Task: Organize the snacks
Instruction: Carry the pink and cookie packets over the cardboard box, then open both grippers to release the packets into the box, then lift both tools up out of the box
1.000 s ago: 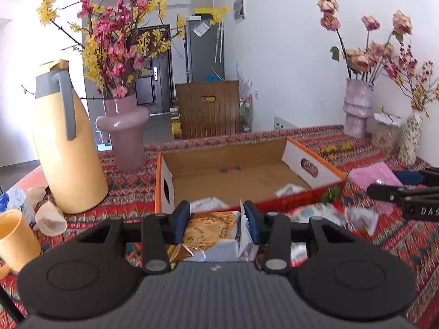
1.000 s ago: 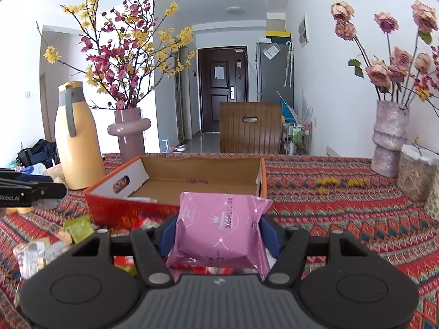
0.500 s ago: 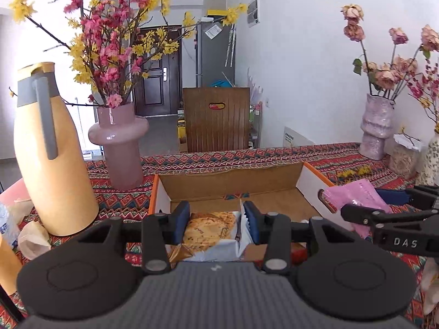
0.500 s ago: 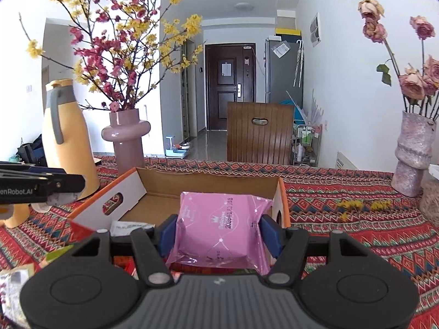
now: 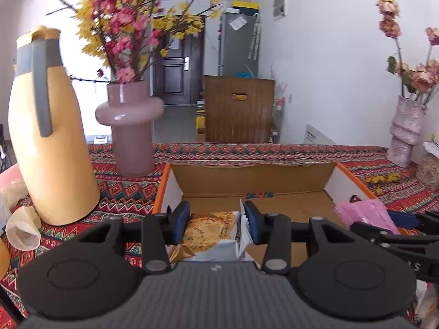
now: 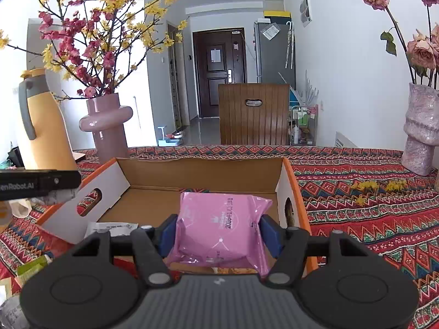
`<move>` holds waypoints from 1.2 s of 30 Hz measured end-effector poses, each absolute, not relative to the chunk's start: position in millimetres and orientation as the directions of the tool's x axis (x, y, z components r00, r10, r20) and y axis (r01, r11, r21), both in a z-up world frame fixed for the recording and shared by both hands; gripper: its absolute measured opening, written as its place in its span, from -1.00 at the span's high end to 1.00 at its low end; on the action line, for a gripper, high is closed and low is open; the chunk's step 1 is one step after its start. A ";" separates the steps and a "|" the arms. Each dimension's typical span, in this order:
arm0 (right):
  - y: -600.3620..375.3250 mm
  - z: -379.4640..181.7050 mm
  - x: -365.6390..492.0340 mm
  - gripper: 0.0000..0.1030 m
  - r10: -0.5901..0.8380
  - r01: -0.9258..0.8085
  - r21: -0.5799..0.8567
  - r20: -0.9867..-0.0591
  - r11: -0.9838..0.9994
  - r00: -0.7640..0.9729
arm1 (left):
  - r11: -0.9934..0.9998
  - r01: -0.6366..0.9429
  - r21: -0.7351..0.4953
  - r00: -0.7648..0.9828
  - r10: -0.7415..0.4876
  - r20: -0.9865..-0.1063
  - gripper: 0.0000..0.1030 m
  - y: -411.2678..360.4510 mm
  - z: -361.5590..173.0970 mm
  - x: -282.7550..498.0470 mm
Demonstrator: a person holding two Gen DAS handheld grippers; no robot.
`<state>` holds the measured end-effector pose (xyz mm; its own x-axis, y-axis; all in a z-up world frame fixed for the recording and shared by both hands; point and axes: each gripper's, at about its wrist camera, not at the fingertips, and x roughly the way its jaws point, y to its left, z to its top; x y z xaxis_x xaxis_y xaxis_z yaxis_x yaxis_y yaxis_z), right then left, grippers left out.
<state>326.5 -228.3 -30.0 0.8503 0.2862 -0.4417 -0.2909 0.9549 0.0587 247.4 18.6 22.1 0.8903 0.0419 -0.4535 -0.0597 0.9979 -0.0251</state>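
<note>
The cookie packet (image 5: 210, 229) is clamped by the left gripper (image 5: 216, 223), the pink packet (image 6: 221, 229) by the right gripper (image 6: 219, 235); both are held over the cardboard box (image 6: 203, 172). Each is best lowered close to the floor before release; the white packet (image 6: 111, 227) should be avoided.

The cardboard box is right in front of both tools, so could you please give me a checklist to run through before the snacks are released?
1. Left tool grips cookie packet: ok.
2. Right tool grips pink packet: ok.
3. Cardboard box open on top: ok.
4. Free floor space in box: ok; only a white packet lies near its left front.
5. Both packets past the near wall, over the box: cannot tell.
6. Tools apart from each other: ok.
</note>
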 end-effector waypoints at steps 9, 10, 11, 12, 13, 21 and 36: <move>-230.3 -34.9 328.7 -0.37 0.279 -0.277 0.069 -0.441 0.958 0.853 | 0.996 -0.083 -0.014 0.886 0.067 -0.459 0.01 17.0 14.5 250.2; -231.1 -34.2 327.1 -0.36 0.281 -0.278 0.072 -0.436 0.958 0.855 | 0.997 -0.079 -0.020 0.889 0.062 -0.454 -0.01 17.4 15.2 248.5; -231.8 -33.2 325.3 -0.35 0.282 -0.278 0.072 -0.430 0.958 0.858 | 0.997 -0.075 -0.027 0.891 0.055 -0.450 -0.06 18.7 15.8 247.0; -232.6 -31.9 322.3 -0.35 0.286 -0.282 0.073 -0.422 0.957 0.860 | 0.997 -0.073 -0.032 0.893 0.051 -0.447 -0.17 19.5 16.5 245.6; -232.8 -30.1 320.4 -0.37 0.291 -0.286 0.076 -0.415 0.955 0.862 | 0.997 -0.072 -0.035 0.896 0.049 -0.441 -0.24 20.5 17.2 243.2; -239.0 -20.3 303.4 -1.00 0.289 -0.274 0.094 -0.351 0.957 0.890 | 0.996 -0.054 -0.075 0.931 0.023 -0.365 -0.90 22.9 29.0 220.5; -250.1 -14.3 289.8 -1.00 0.293 -0.267 0.125 -0.318 0.956 0.901 | 0.995 -0.029 -0.096 0.935 -0.007 -0.355 -1.00 22.2 31.9 210.4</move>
